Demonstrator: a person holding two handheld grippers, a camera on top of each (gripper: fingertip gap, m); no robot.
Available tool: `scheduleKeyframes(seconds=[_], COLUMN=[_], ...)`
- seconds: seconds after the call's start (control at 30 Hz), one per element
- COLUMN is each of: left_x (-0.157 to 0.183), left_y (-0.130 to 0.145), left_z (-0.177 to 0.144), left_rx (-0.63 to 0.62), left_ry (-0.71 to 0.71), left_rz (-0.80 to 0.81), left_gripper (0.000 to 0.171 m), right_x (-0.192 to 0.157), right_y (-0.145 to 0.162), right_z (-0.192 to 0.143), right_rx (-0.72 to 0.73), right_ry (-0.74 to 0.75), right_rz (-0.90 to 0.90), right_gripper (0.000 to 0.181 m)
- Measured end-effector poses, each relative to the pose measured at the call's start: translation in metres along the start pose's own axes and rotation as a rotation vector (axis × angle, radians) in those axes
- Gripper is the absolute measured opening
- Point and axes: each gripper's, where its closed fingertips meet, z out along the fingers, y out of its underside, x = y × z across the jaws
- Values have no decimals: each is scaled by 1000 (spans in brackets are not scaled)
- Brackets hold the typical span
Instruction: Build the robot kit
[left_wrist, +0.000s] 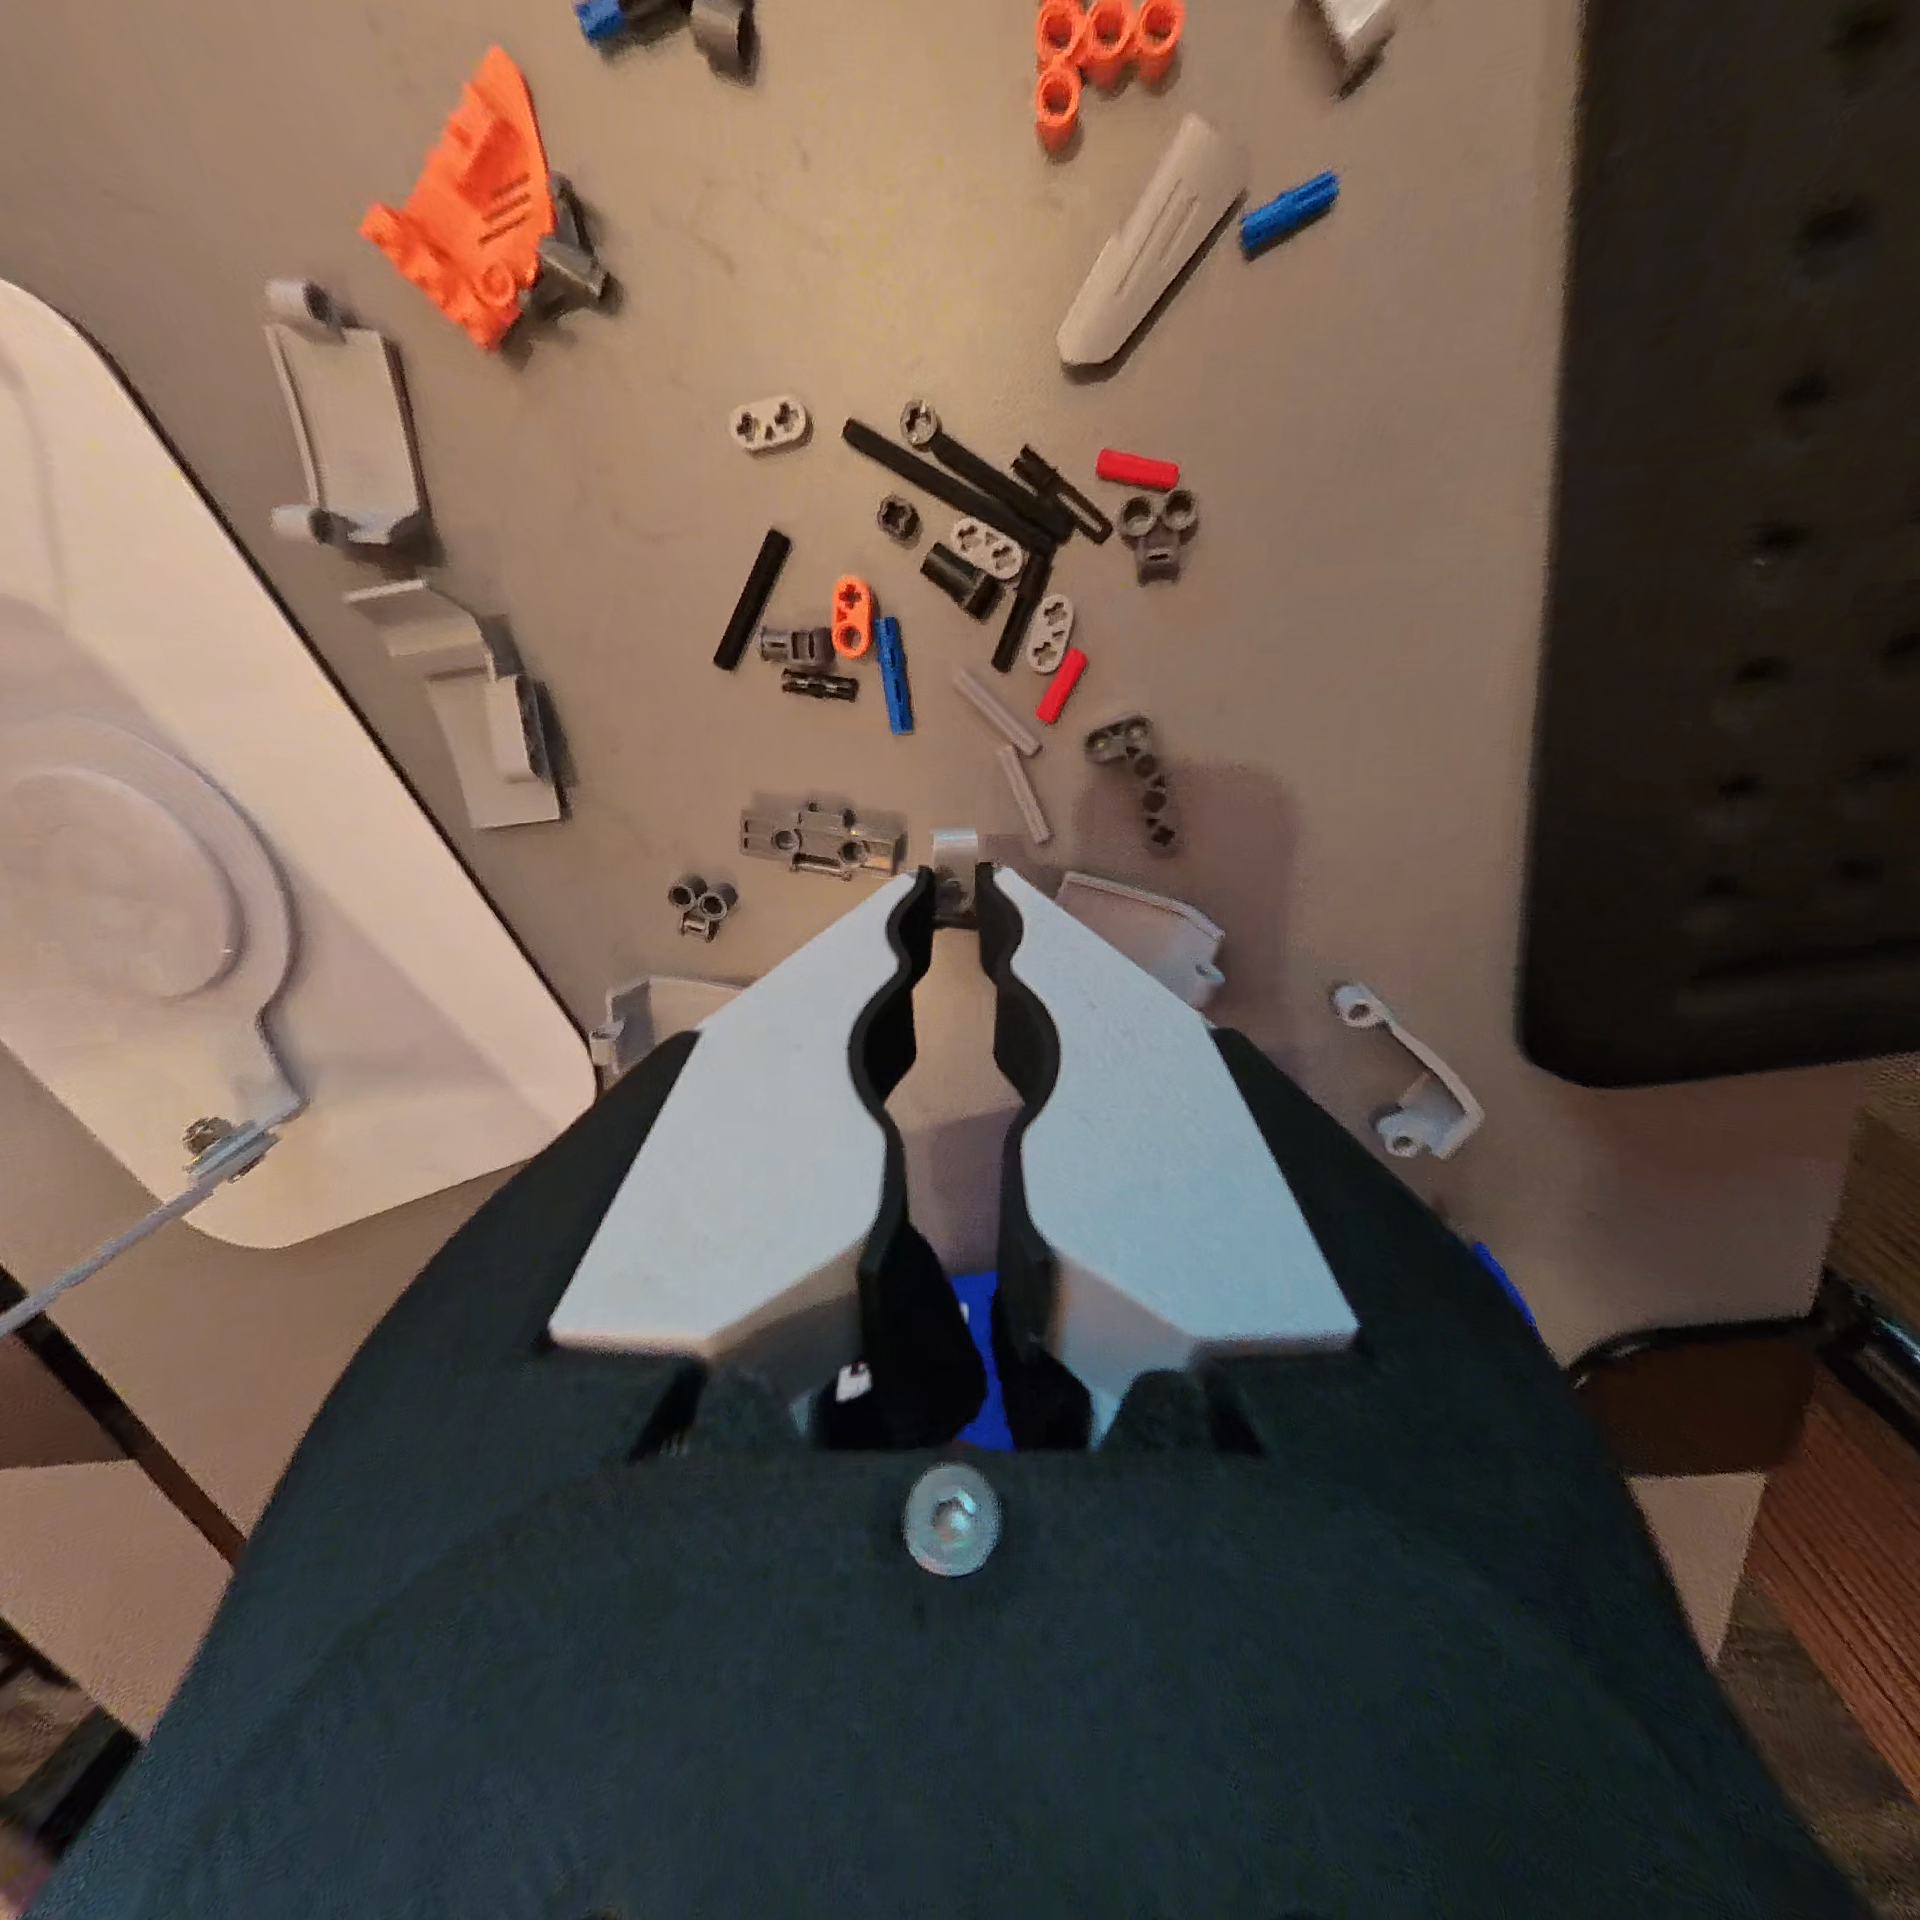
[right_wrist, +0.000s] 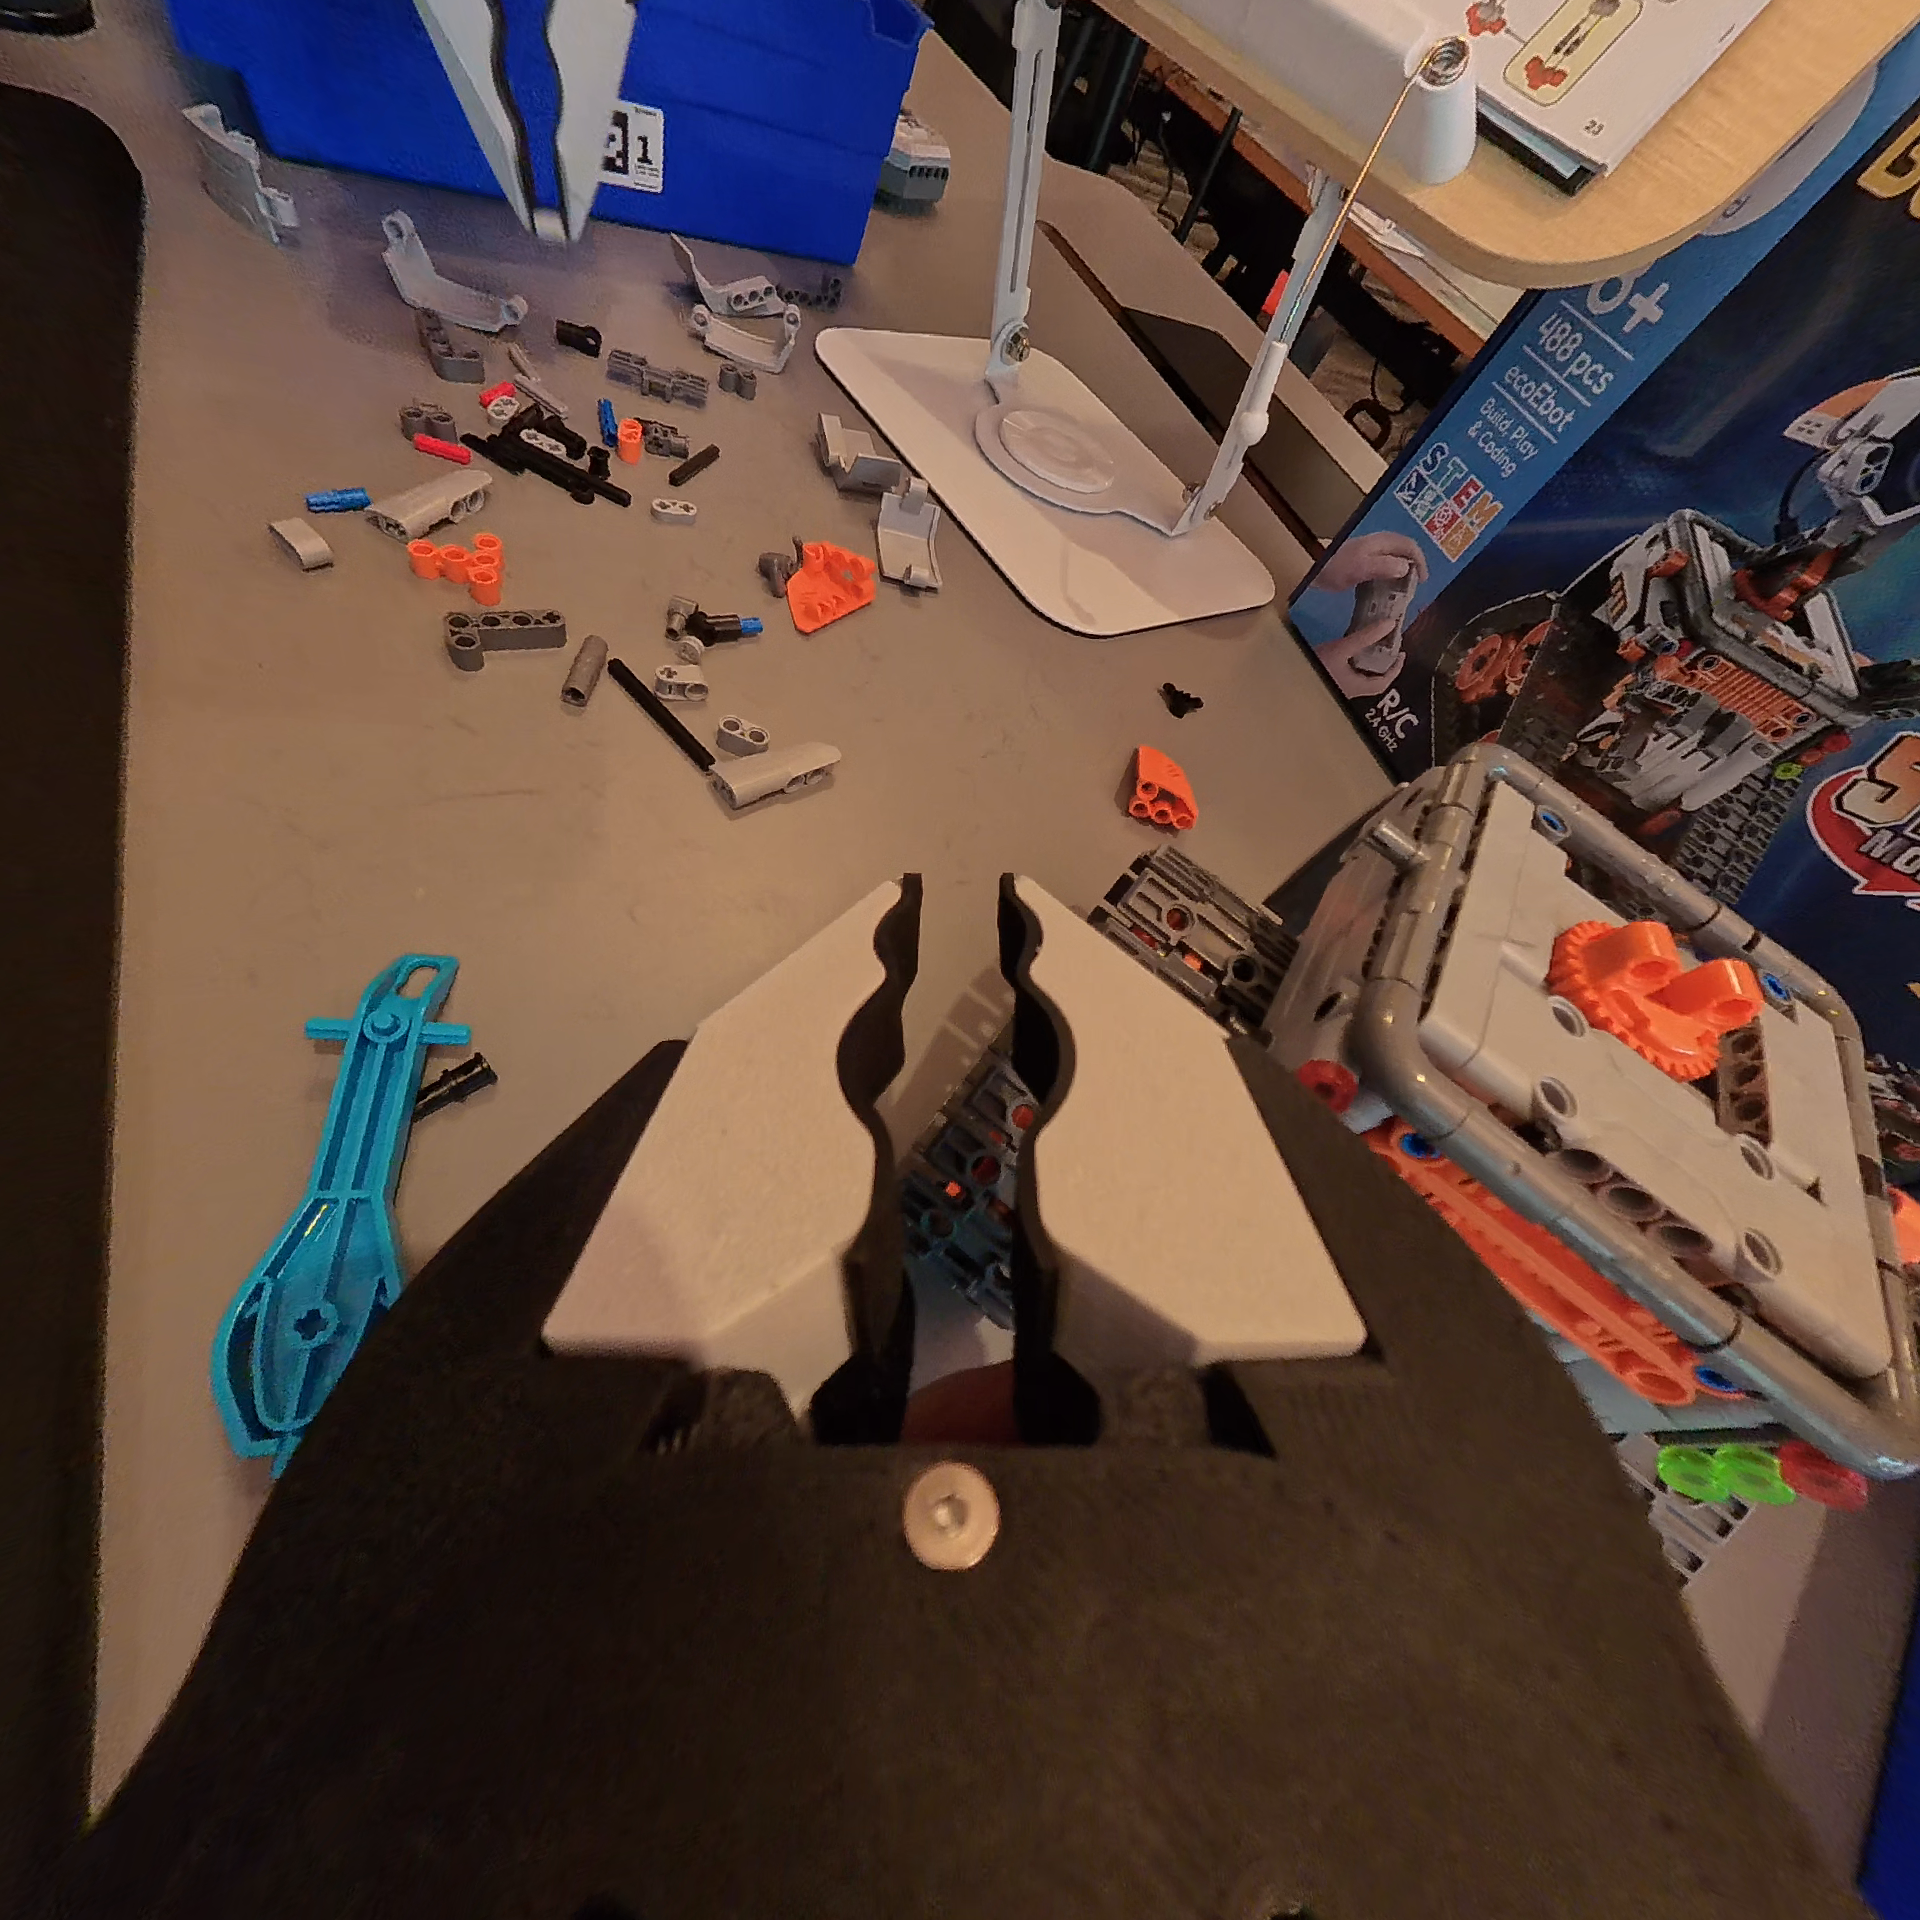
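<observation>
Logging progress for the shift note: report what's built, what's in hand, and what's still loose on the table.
Built: a tracked model with an orange gear on top. In hand: the left gripper pinches a small grey piece; the right gripper is open and empty beside the model. Left: many loose parts lie scattered on the table.

Matt grey tabletop (left_wrist: 935, 260); glossy plastic bricks (left_wrist: 478, 197); smooth white stand base (right_wrist: 1091, 540).

It looks like a room for building toys. Small plastic building pieces (right_wrist: 540, 457) lie all over a grey table (right_wrist: 312, 810), beside a toy kit box (right_wrist: 1621, 582) and a half-built toy vehicle (right_wrist: 1600, 1122).
</observation>
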Motion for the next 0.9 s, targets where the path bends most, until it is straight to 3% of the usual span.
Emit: scheduleKeyframes(seconds=[0.17, 0.33, 0.6, 0.67, 0.73, 0.9], left_x=[-8, -14, -6, 4, 26, 43], left_y=[5, 21, 116, 147, 170, 200], left_z=[7, -41, -126, -128, -118, -84], left_rx=[27, 99, 96, 56, 19, -61], left_ry=[-32, -151, -358, -343, -243, -162], left_rz=[-68, -141, -372, -430, -482, -524], left_gripper=[23, 23, 21, 22, 24, 27], right_x=[-1, 0, 2, 2, 3, 5], right_y=[0, 1, 2, 3, 4, 8], right_z=[1, 0, 1, 2, 3, 5], right_rx=[-2, -3, -10, -12, -17, -31], right_ry=[-6, 1, 4, 6, 8, 12], right_rz=[-3, -1, 6, 9, 13, 25], right_gripper=[13, 13, 13, 13, 13, 13])
